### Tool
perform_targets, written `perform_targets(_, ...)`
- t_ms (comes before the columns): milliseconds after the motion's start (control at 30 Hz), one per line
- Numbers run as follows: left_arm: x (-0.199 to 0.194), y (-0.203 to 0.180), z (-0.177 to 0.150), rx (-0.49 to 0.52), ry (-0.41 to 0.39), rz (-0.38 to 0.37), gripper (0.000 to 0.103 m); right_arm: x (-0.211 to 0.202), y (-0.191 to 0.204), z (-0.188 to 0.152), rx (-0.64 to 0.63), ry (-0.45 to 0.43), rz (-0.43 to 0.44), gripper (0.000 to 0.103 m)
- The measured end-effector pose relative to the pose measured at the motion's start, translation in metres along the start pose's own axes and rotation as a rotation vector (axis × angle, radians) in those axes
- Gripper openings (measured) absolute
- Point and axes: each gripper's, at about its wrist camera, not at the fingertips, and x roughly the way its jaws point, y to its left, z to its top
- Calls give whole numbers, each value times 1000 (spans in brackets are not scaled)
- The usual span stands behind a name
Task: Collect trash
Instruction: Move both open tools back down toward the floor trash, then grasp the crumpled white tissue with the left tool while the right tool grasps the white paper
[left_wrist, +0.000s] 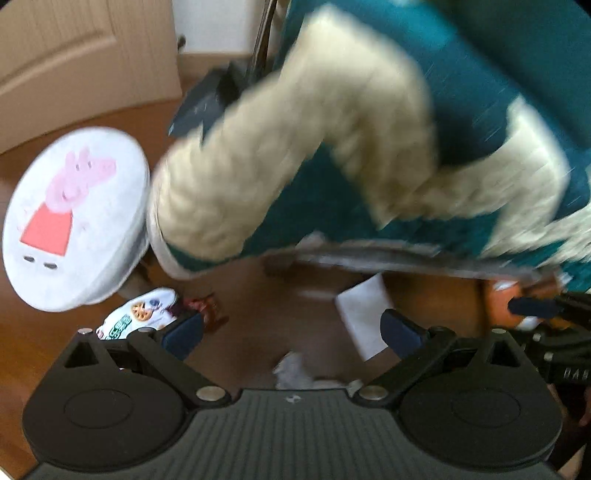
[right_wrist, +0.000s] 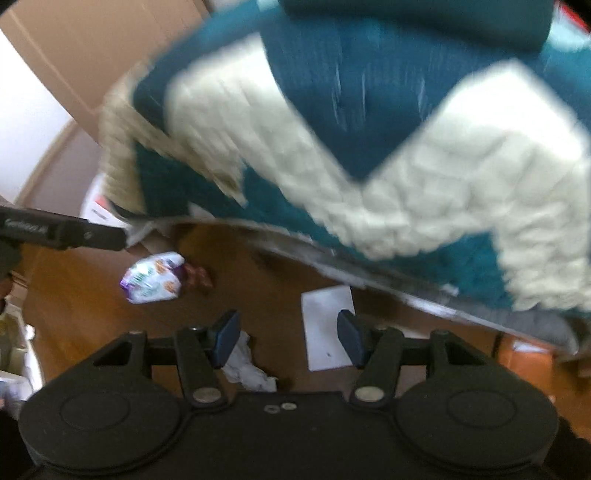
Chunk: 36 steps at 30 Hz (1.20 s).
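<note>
Both wide apart, left gripper (left_wrist: 291, 332), right gripper (right_wrist: 288, 338) empty

Both views smear with motion, so the teal and cream blanket (left_wrist: 369, 147) shows no clear weave and runs off the top and right edges. The crumpled tissue (right_wrist: 245, 365) is half hidden behind the right gripper's body. Print on the snack packet (left_wrist: 142, 319) is too blurred to read. The white paper (right_wrist: 327, 326) is partly covered by a finger pad.
</note>
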Motion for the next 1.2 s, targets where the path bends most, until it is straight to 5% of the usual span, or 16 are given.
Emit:
perform_targets(400, 141, -1, -57, 95, 234, 16, 102, 142, -21, -21, -27, 169, -73, 58)
perform_targets(933, 229, -8, -88, 119, 301, 19, 101, 238, -39, -34, -79, 255, -166, 58)
perform_targets(1167, 243, -18, -96, 148, 315, 25, 84, 250, -36, -39, -104, 276, -212, 59)
perform_targets(1200, 244, -18, -96, 147, 315, 23, 72, 250, -35, -40, -108, 267, -222, 59)
